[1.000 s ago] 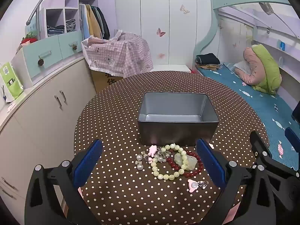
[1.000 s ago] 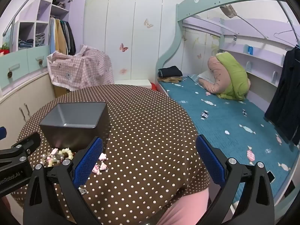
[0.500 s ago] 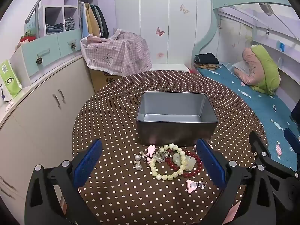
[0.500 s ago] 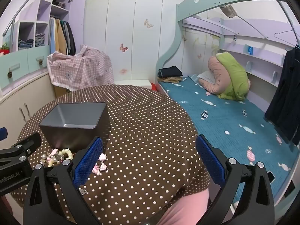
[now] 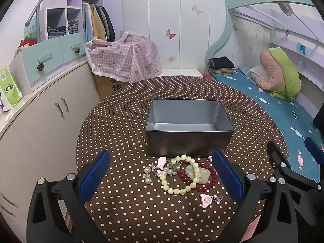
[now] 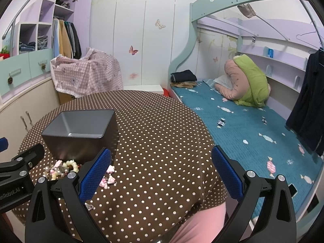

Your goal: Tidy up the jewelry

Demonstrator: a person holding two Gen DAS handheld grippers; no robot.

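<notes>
A round desk (image 5: 121, 121) under a brown cloth with white dots carries an open grey rectangular metal tin (image 5: 189, 127). Just in front of the tin lies a small heap of jewelry: a pale green bead bracelet (image 5: 180, 175) overlapping a dark red bead bracelet (image 5: 204, 177), a jade-coloured pendant (image 5: 197, 174), loose pearls (image 5: 147, 175) and pink charms (image 5: 205, 198). The left gripper (image 5: 162, 176) hovers over the heap, jaws spread wide and empty. The right gripper (image 6: 162, 174) hangs over the desk's right edge, jaws also wide apart, holding nothing
</notes>
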